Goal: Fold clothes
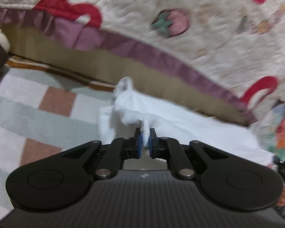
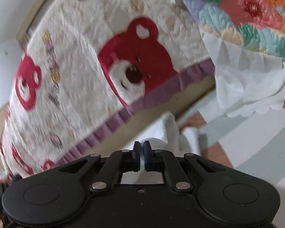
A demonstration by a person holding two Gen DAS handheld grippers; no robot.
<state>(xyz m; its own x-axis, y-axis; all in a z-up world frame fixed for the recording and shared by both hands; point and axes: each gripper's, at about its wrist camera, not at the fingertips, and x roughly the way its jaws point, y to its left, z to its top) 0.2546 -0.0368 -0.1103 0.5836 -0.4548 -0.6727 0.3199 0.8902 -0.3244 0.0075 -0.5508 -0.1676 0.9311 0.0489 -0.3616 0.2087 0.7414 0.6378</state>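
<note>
I'm at the very start of the fold: my left tongs [image 1: 146,133] are clenched on a bunched edge of the white garment [image 1: 180,121], and my right tongs [image 2: 142,148] are pinched tight on another white edge of it [image 2: 167,131]. No fold is made yet; the cloth hangs crumpled between my tongs, trailing down toward the checked rug [image 1: 38,117] on the floor, near the bed's quilt [image 1: 209,38] with the red bears. A floral quilt [image 2: 247,13] lies far right. My left tongs tilt down, my right sit closer to level, rolled sideways. Spreading it flat is still to come
</note>
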